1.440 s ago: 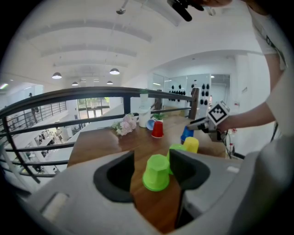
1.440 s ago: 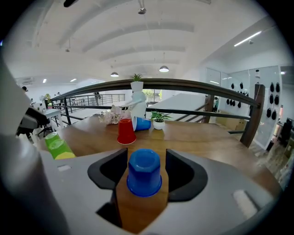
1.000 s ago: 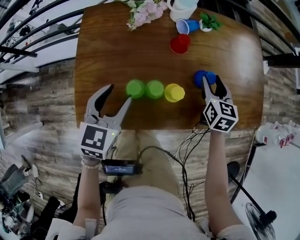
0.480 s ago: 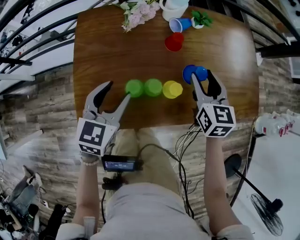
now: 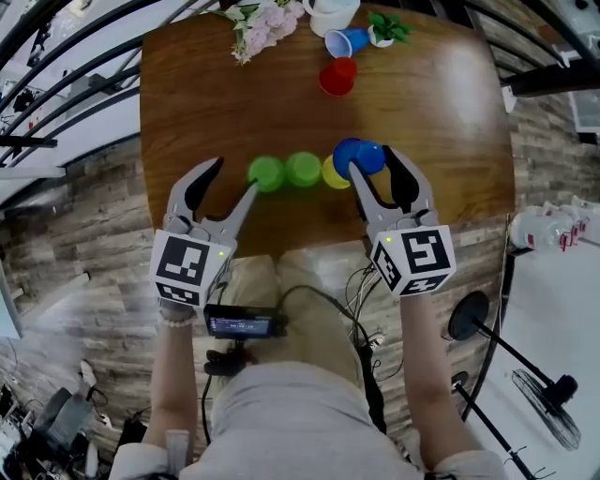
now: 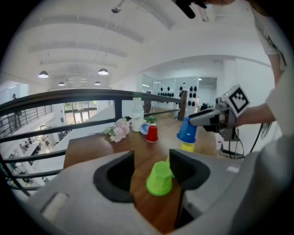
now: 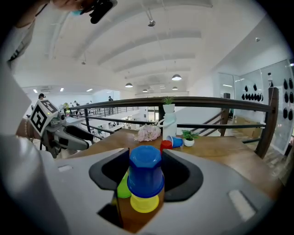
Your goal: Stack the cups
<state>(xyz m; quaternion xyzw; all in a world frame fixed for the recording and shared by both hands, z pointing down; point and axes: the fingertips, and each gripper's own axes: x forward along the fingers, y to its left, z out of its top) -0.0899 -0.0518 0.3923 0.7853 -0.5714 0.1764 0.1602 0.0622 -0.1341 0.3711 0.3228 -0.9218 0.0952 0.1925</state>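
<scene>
The right gripper (image 5: pixel 373 167) has its jaws closed on a dark blue cup (image 5: pixel 354 155), one jaw against each side of it, and holds it mouth down. The cup hangs straight above the yellow cup (image 7: pixel 144 202), which stands upside down on the wooden desk (image 5: pixel 441 103). The blue rim sits low over the yellow cup's top, but whether the two touch I cannot tell. The left gripper (image 5: pixel 234 180) has its jaws fairly wide apart and grips nothing. It hovers over the desk's near edge, well to the left of the yellow cup in the head view. A green cup (image 6: pixel 160 179) shows through the gap between its jaws, standing on the desk past their tips and untouched by them. This green cup is the farther of two from the yellow cup, and a second green cup (image 5: pixel 303 169) stands between them, just beside the yellow one, so all three inverted cups make a short row. Well beyond the yellow cup, toward the desk's far edge, a red cup (image 5: pixel 337 77) stands upside down. Past it a lighter blue cup (image 5: pixel 345 42) lies on its side. Near that cup are a white jug (image 5: pixel 330 11), a small green plant (image 5: pixel 384 28) and a bunch of pale pink flowers (image 5: pixel 258 23).
</scene>
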